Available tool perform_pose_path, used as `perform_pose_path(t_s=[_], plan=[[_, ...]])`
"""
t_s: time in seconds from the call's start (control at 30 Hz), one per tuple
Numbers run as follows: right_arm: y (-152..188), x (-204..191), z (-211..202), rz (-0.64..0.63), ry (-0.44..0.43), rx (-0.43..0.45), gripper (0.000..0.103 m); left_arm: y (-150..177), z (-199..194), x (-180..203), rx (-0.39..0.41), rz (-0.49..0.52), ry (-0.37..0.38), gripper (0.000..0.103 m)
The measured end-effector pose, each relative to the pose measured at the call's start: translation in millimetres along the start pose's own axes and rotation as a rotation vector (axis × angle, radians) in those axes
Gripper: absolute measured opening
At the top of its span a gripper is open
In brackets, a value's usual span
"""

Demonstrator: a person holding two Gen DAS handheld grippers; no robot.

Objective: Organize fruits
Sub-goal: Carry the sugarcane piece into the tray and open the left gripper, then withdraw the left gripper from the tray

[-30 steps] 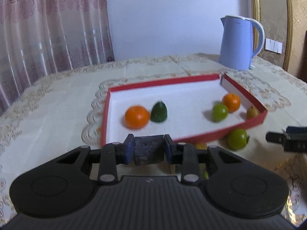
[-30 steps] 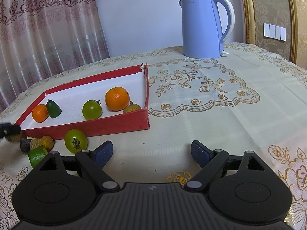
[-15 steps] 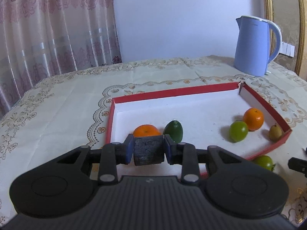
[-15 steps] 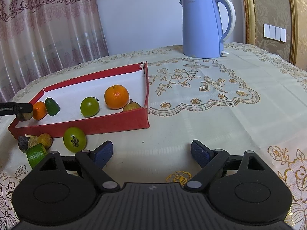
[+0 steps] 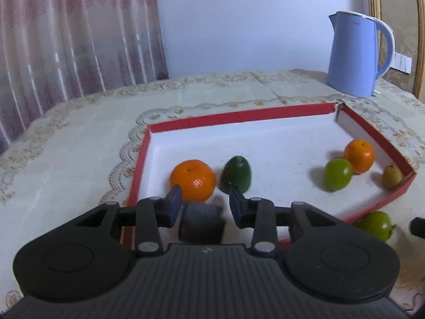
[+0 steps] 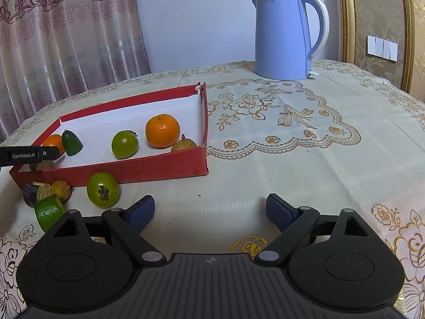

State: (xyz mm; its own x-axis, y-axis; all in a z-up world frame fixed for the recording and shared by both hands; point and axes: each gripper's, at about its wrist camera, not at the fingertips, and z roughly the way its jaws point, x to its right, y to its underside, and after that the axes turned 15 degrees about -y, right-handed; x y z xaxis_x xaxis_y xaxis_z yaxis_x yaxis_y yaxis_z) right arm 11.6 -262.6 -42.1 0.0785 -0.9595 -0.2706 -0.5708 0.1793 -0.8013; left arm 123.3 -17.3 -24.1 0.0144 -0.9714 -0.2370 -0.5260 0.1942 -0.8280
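**Dark piece just inside the tray, four fruits left on the cloth**

Your dark, rough-skinned cut fruit piece (image 5: 201,222) sits low between the blue pads of your left gripper (image 5: 205,206), just inside the near-left corner of the red-walled, white-floored cardboard tray (image 5: 239,113). The pads stand slightly wider than the piece, with a gap showing on each side, so the jaws look parted and holding nothing; whether the piece rests fully on the tray floor cannot be told.

Already in the tray with it are the orange mandarin (image 5: 193,180) and the dark green pointed fruit (image 5: 236,174) just beyond your pads, and toward the far right corner the light green round fruit (image 5: 337,174), a second orange mandarin (image 5: 358,156) and a small tan fruit (image 5: 392,176).

Outside, against the tray's near wall on the embroidered cream tablecloth (image 6: 279,159), you have left the green tomato with its stem (image 6: 102,189), the bright green cut chunk (image 6: 49,212), a small yellow-brown fruit (image 6: 61,190) and another dark cut piece (image 6: 30,194).

Your right gripper (image 6: 210,211) hovers over bare cloth, jaws wide apart and empty. Roughly six in, four to go.
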Motion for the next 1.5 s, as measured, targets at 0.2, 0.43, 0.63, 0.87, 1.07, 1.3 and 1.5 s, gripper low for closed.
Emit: perform_pose_path(t_s=[0.2,0.43,0.63,0.87,1.07,1.3,1.5], plan=[[0,0,0,0.000,-0.001,0.000,0.092,0,1,-5,-0.024,-0.017,0.024,0.044],[0,-1,1,-0.003,0.001,-0.003,0.093,0,-24,-14,0.043,-0.037,0.008,0.090],[1,-2,2,-0.006,0.002,-0.005,0.093,9,-41,-15,0.049,-0.017,-0.008,0.091],[1,-2,2,-0.007,0.002,-0.005,0.093,33,-63,-38,0.031,-0.068,-0.038,0.096],[1,-6,0,-0.033,-0.009,0.009,0.094,50,-62,-48,-0.012,-0.095,-0.057,0.096],[3,-21,-5,-0.067,-0.091,0.010,0.094,61,-48,-57,-0.062,-0.119,-0.061,0.096],[1,-33,-4,-0.108,-0.086,0.027,0.094,68,-40,-63,-0.082,-0.145,-0.048,0.098]])
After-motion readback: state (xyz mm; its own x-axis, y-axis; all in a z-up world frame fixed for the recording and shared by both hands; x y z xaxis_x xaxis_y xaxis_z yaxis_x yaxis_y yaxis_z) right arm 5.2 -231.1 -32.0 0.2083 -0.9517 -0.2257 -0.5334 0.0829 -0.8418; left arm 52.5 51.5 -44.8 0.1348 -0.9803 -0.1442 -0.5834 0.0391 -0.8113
